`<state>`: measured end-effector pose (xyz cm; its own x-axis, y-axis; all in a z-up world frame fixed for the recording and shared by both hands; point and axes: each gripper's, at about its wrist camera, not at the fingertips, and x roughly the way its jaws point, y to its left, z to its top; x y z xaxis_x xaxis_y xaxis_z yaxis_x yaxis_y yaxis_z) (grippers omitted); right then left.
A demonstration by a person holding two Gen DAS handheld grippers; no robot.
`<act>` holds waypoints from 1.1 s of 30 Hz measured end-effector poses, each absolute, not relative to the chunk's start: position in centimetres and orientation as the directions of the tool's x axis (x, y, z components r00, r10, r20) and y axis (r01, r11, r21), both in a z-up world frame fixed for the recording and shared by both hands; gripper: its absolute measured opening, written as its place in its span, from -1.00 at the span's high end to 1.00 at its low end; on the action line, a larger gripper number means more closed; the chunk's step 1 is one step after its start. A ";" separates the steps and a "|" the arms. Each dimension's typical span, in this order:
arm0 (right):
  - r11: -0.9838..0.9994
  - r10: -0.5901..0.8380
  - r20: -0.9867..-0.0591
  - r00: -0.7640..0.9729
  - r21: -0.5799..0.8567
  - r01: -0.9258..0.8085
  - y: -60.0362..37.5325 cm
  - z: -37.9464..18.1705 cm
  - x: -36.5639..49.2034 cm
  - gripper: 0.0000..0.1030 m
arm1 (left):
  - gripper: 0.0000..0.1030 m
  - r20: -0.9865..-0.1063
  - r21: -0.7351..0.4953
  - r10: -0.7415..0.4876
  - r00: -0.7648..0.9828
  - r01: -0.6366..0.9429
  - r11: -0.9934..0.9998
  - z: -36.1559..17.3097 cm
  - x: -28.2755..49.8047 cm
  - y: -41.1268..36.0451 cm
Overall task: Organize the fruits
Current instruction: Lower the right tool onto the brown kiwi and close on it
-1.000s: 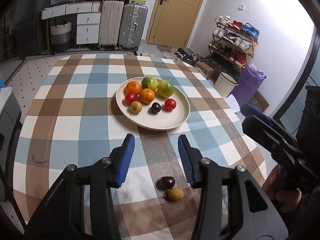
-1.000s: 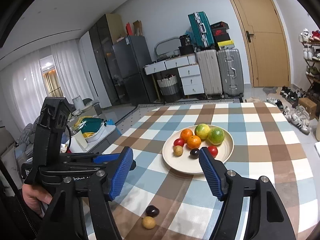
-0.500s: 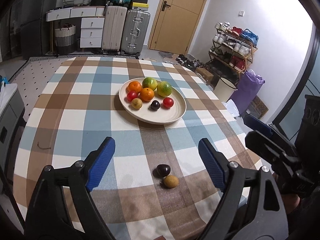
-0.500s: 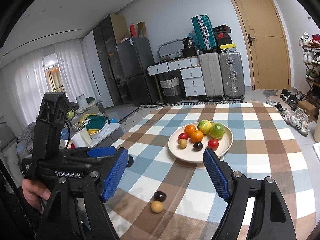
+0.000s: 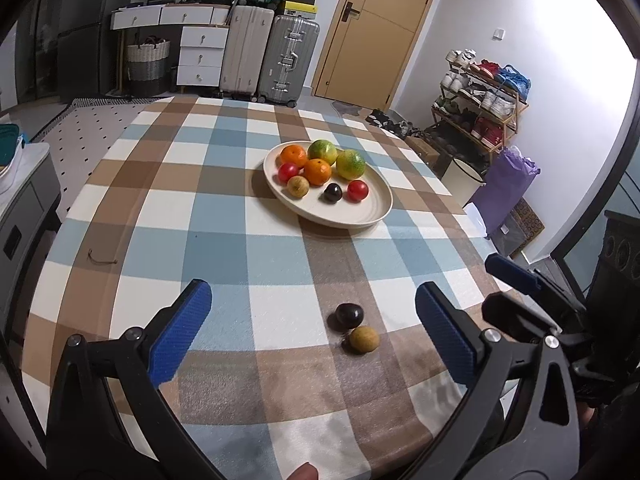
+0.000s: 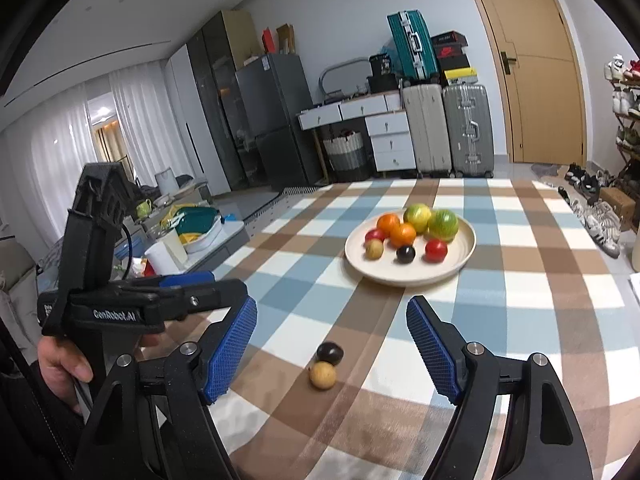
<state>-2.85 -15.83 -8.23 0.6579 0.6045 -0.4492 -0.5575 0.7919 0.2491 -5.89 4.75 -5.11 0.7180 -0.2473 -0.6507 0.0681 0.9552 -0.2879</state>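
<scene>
Two claws hovered over a checked desk (image 5: 200, 216). The left claw (image 5: 312, 332) gaped wide in the lower part of its frame, holding nothing. The right claw (image 6: 332, 344) was spread open too, also empty. Between their blue tips lay a dark plum (image 5: 349, 314) touching a small tan fruit (image 5: 364, 339). Higher in the frame, right of centre, a cream plate (image 5: 376, 208) held oranges, green citrus, red fruits, another plum and another tan fruit.
</scene>
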 end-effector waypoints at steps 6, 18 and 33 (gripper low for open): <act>0.787 0.606 -0.493 0.625 0.258 -0.560 -15.0 -9.9 -2.4 -0.54 | -0.97 -0.685 -0.285 -0.226 0.693 0.031 0.958 -7.0 -5.4 5.2; 0.774 0.606 -0.582 0.543 0.271 -0.573 -12.8 -13.4 -1.1 -0.54 | -0.97 -0.720 -0.326 -0.247 0.648 -0.002 0.945 -10.5 -4.2 7.0; 0.780 0.558 -0.667 0.493 0.219 -0.586 -9.9 -15.8 -0.3 -0.19 | -0.97 -0.737 -0.349 -0.270 0.620 -0.006 0.937 -12.6 -3.4 7.9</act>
<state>-0.30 -9.87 -15.81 0.4932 0.5584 -0.6671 -0.5865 0.7798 0.2191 -3.42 7.90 -12.61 0.6195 -0.2702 -0.7370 -0.0061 0.9372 -0.3488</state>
